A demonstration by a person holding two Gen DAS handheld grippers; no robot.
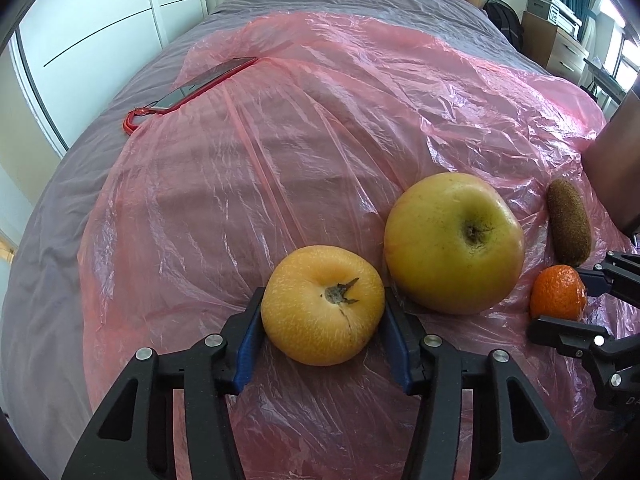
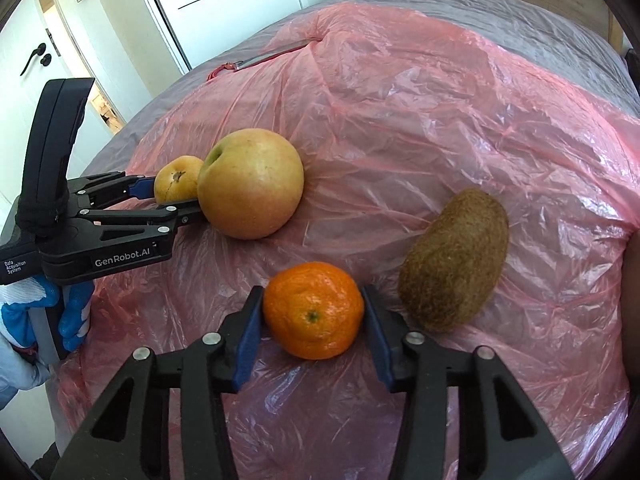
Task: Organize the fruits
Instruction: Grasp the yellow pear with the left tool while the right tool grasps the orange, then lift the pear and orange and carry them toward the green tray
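Tool (image 2: 313, 322) pads around tangerine (image 2: 313, 310)

In the right wrist view the apple (image 2: 251, 184) hides much of the pear (image 2: 176, 178) at its nine o'clock. At three o'clock in the left wrist view, a brown object (image 1: 616, 168) is cut off by the frame edge, unidentifiable.

sheet (image 1: 280, 152): glossy crinkled plastic | kiwi (image 2: 454, 258): fuzzy matt | bedcover (image 1: 52, 240): cloth

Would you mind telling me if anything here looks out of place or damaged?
Yes: a phone in a red case lies half under the pink plastic sheet, away from the fruit. The yellow pear has a small split by its stem.
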